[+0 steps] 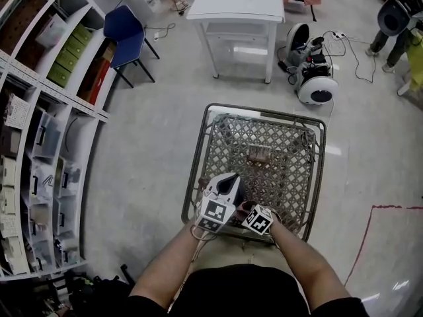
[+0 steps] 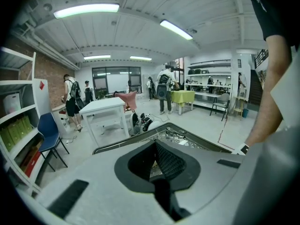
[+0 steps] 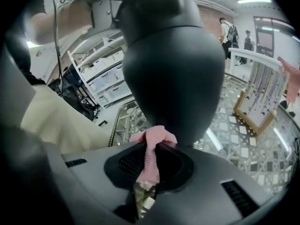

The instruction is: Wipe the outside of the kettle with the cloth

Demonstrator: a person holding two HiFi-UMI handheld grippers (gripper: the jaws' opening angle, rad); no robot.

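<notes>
A dark grey kettle [image 3: 173, 74] fills the right gripper view and hangs at the level of the cart's rim. My right gripper [image 3: 152, 146] is shut on a pink cloth [image 3: 154, 149], whose bunched end presses against the kettle's lower side. At the top left of that view, my left forearm and part of the left gripper meet the kettle's top. The left gripper view shows the left gripper [image 2: 153, 161] with its jaws close together and no kettle past them. From the head view, the left gripper [image 1: 228, 187] and right gripper [image 1: 248, 210] sit side by side over the cart's near end.
I stand at a wire shopping cart [image 1: 198, 170] holding a wooden-framed rack [image 3: 255, 102]. Shelving [image 1: 39, 144] runs along the left beside a blue chair [image 1: 125, 35]. Ahead are a white table [image 1: 234, 5], a white wheeled machine [image 1: 314, 78] and people at the far right.
</notes>
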